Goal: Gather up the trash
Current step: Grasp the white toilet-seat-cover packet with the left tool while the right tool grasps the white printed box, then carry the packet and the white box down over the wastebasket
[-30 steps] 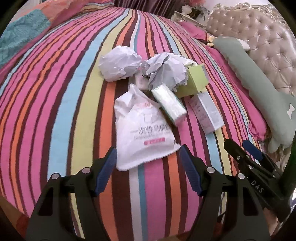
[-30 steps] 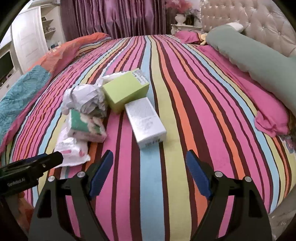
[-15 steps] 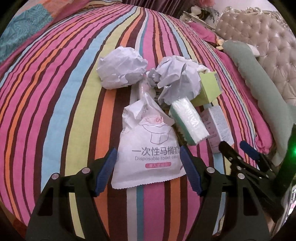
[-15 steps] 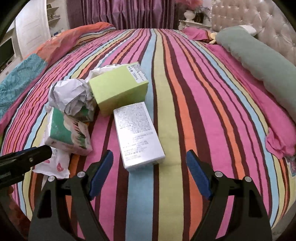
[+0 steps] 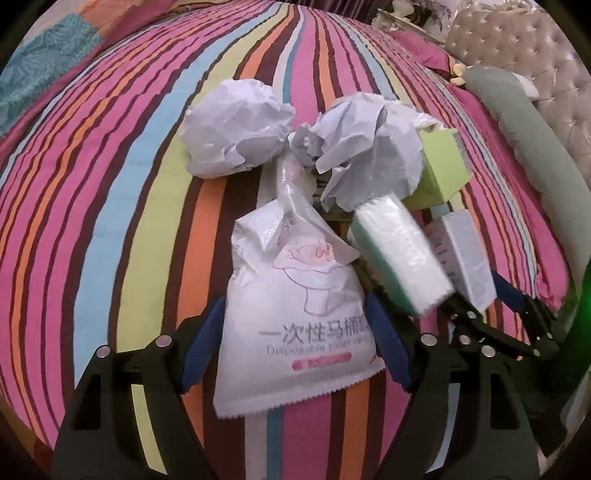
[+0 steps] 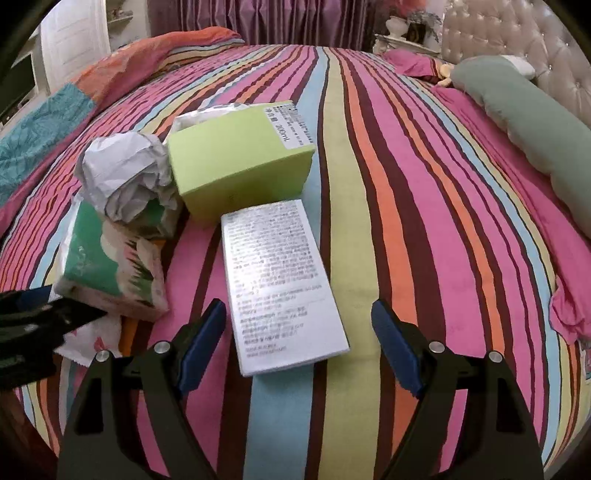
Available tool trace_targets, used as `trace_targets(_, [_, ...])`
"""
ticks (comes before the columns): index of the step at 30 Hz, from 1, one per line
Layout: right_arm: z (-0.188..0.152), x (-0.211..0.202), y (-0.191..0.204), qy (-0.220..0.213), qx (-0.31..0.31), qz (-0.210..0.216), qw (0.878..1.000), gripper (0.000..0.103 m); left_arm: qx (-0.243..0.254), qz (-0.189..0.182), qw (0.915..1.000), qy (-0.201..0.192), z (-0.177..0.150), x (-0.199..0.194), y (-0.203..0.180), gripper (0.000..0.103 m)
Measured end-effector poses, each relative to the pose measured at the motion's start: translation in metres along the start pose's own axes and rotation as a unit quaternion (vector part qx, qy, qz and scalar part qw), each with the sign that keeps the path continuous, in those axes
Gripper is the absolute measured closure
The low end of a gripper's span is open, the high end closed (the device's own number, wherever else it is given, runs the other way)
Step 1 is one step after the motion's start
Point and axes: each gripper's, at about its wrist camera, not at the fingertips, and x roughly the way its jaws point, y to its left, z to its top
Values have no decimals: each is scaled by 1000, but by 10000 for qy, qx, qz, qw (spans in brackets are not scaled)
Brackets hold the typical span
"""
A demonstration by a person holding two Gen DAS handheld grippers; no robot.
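Trash lies in a pile on the striped bedspread (image 5: 110, 221). A white plastic packet (image 5: 295, 317) printed "Disposable toilet" lies between the open jaws of my left gripper (image 5: 295, 339). Behind it are two crumpled paper balls (image 5: 236, 125) (image 5: 369, 155), a green-and-white tissue pack (image 5: 399, 254), a lime-green box (image 5: 443, 170) and a white printed box (image 5: 465, 254). My right gripper (image 6: 299, 343) is open, its jaws on either side of the near end of the white printed box (image 6: 280, 280). The lime-green box (image 6: 240, 162), one paper ball (image 6: 125, 173) and the tissue pack (image 6: 107, 266) also show there.
A long grey-green pillow (image 6: 524, 114) and a pink sheet (image 6: 517, 206) lie along the right side by the tufted headboard (image 6: 517, 44). Purple curtains (image 6: 258, 18) hang behind the bed. The left gripper's tip (image 6: 44, 321) shows at the right view's left edge.
Both grippers moved forward and down toward the pile. The packet now lies between the left jaws and the white box's near end between the right jaws. Both stayed open.
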Motion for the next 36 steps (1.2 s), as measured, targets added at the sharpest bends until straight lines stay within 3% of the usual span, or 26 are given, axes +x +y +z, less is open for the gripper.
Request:
trace_targets(8, [2,11,-4,65,207,12,9998,28,528,441,9975,-145,2,15,-13,29])
trace_targets(12, [0,7,-2,26,309,76,9995,50,858,426,9949,-306,-7,13,-11,35])
trace_targets(23, [-25,-25,20,-143,312,171,9993,51,832,336,9941,-605,-41,-31,35,37])
trace_targets(36, [-66,-79,-3,-260,1289,438,9903,51,793,187,9914,-1027,-88,-102,84,37])
